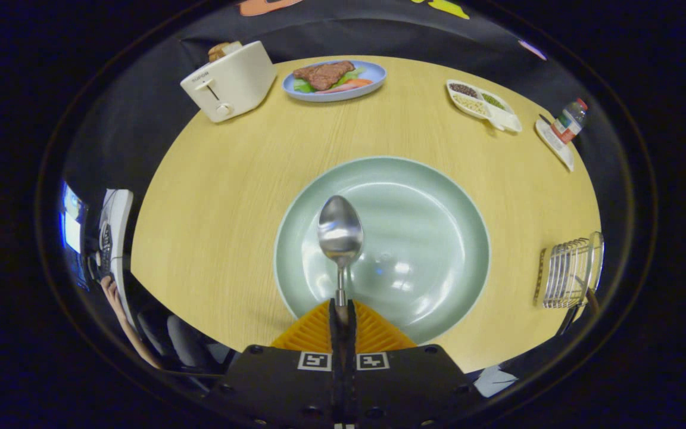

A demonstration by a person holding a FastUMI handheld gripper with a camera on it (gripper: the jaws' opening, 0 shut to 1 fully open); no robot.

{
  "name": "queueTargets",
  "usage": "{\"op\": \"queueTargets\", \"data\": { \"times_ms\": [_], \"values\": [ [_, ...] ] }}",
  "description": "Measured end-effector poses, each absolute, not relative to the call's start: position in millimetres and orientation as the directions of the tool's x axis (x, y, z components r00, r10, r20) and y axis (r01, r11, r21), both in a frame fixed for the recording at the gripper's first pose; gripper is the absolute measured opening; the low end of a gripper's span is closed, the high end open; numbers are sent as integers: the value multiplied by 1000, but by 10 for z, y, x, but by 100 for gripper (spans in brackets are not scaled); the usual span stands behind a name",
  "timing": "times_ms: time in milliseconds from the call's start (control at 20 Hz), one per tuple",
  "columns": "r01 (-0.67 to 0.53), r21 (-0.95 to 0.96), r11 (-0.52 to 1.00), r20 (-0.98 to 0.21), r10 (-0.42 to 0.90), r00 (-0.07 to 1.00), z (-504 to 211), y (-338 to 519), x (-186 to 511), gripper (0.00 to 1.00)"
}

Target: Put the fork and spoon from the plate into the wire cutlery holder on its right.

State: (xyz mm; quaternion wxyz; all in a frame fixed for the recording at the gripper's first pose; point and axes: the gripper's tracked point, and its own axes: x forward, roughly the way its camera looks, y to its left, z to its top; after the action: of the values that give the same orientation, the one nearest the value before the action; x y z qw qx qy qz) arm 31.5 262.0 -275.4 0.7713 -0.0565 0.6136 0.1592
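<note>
You've got the spoon (340, 229) pinched in your gripper (342, 310), over the plate (438, 286).
Round wooden table (230, 196), dark booth: one holder (569, 271) right, one toaster (230, 80), one food plate (334, 78), one bottle (569, 119).

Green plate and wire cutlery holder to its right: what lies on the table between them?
Gripper view: bare wooden table separates the round green plate from the wire cutlery holder. The gripper is shut on the metal spoon.

Gripper (341, 311) fingers closed tight, clamping spoon (340, 231) handle between them.
</note>
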Motion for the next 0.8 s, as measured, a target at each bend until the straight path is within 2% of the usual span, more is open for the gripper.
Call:
{"op": "queueTargets", "data": {
  "times_ms": [350,800],
  "values": [
    [-280,126,952,-944,202,260,-2262,2084,349,1],
    [-145,104,984,-916,152,372,-1835,621,590,0]
  ]
}}
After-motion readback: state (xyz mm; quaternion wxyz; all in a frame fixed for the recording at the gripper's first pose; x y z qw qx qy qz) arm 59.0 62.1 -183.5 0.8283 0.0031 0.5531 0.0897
